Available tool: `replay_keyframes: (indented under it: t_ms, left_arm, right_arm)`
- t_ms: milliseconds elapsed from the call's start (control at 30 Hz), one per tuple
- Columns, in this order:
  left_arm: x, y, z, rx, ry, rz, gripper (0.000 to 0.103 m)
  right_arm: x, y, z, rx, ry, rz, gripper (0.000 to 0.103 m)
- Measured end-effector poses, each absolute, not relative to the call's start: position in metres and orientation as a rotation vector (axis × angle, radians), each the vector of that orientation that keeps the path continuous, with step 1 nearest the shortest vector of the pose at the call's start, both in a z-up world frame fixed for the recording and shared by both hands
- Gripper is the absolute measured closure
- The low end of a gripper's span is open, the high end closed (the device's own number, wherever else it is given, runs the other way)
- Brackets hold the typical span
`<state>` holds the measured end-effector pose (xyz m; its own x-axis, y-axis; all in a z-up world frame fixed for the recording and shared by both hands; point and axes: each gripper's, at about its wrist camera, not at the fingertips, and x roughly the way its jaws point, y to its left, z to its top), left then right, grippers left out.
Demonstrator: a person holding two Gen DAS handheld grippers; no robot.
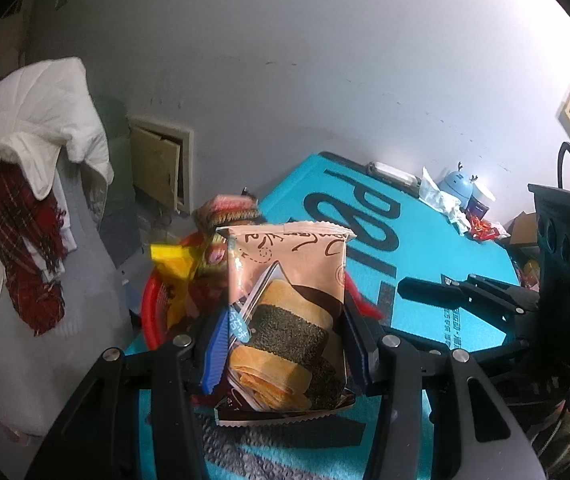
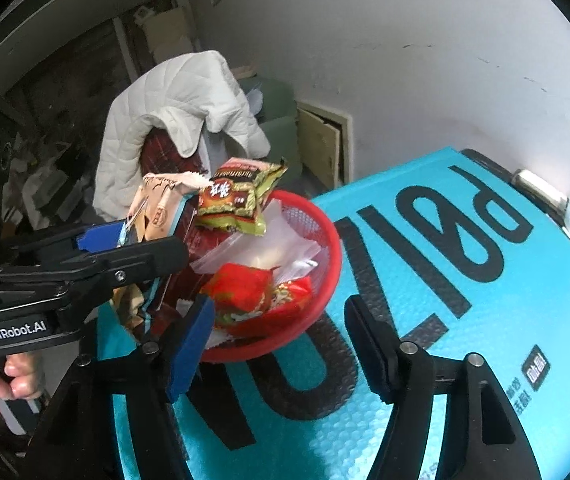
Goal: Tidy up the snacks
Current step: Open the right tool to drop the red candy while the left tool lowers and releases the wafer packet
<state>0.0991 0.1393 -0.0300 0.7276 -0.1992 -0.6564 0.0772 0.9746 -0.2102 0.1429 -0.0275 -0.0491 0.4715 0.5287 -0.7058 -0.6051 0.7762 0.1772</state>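
The pink snack packet (image 1: 287,312), a crinkly foil pillow with serrated end seals, was clamped across its middle by your left gripper (image 1: 281,344), held upright just beside the red mesh basket (image 2: 325,280) at the blue mat's (image 2: 425,340) edge. It looked light, slippery and crushable; grip the flat seal instead. Your right gripper (image 2: 281,340) stood released, grasping nothing.
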Motion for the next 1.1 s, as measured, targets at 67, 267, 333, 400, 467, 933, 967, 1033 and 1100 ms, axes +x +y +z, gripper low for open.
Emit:
replay_keyframes:
  t_ms: [67,267,333,400,467,933,967,1033,1100]
  left_arm:
    - [0.103,0.136,-0.029,-0.162,0.740,-0.160,0.055]
    - [0.121,0.132,-0.045,-0.148,0.802,-0.151,0.055]
    - [0.122,0.131,-0.049,-0.144,0.814,-0.149,0.055]
    - [0.122,0.130,-0.050,-0.135,0.811,-0.148,0.055]
    - [0.123,0.128,-0.050,-0.126,0.812,-0.145,0.055]
    - [0.129,0.122,-0.035,-0.094,0.745,-0.159,0.054]
    - [0.130,0.121,-0.034,-0.088,0.744,-0.160,0.054]
    - [0.133,0.119,-0.036,-0.081,0.758,-0.166,0.054]
    - [0.136,0.118,-0.041,-0.081,0.784,-0.170,0.054]
  right_arm:
    - [0.144,-0.029,-0.047,-0.094,0.822,0.693,0.038]
    - [0.144,-0.033,-0.047,-0.089,0.823,0.679,0.038]
    - [0.145,-0.035,-0.049,-0.088,0.825,0.677,0.038]
    - [0.146,-0.035,-0.050,-0.085,0.829,0.674,0.038]
    - [0.147,-0.036,-0.051,-0.083,0.833,0.672,0.038]
    - [0.148,-0.036,-0.049,-0.072,0.829,0.663,0.038]
    - [0.148,-0.037,-0.049,-0.070,0.828,0.662,0.038]
    - [0.148,-0.038,-0.049,-0.068,0.827,0.660,0.038]
    - [0.149,-0.039,-0.049,-0.066,0.828,0.658,0.038]
